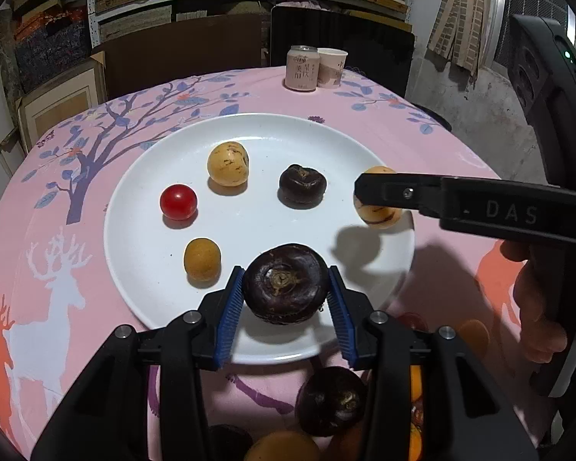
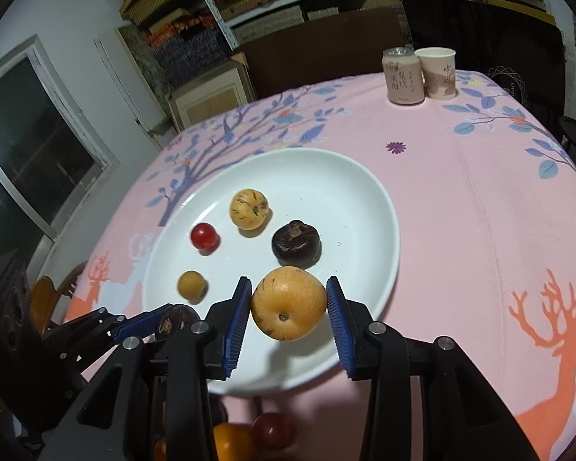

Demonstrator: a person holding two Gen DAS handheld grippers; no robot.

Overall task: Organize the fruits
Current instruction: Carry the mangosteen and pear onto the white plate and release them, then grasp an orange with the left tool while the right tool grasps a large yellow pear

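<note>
Left gripper (image 1: 286, 299): you clamped a dark fruit (image 1: 286, 282) above the plate's (image 1: 142, 199) near rim.
Right gripper (image 2: 288, 305): you gripped a yellow fruit (image 2: 288, 303) over that rim.
Advice: lower before releasing, clear of neighbours.

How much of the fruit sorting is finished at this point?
Partly done. Four fruits already sit on the white plate, among them a red cherry tomato. In hand: the left tongs hold a dark water chestnut and the right tongs a yellow fruit, both over the plate. More fruit waits on the cloth beside the plate.
</note>
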